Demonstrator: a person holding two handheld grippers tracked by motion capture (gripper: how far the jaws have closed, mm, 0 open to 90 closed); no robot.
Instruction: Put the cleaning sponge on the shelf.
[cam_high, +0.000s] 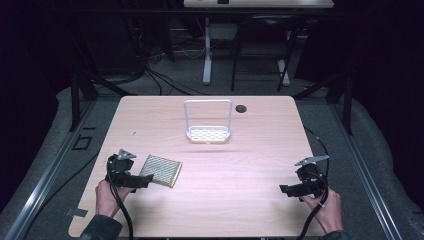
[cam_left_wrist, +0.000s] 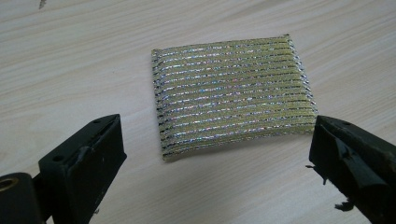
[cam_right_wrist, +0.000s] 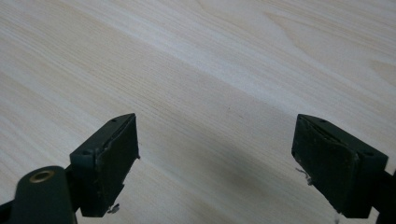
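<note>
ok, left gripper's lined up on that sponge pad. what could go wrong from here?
1. The scouring pad lies flat on the table; the open left gripper may scrape the wood or only nip an edge, so the pad folds or slips.
2. The white rack looks light, and the right gripper is far from it, so pushing the pad in could shift it.

Dim room, dark walls, grey carpet floor (cam_high: 165, 82) with cables, light wood table (cam_high: 260, 150) in the middle, second white-legged desk (cam_high: 257, 4) far behind, metal rails left and right.
</note>
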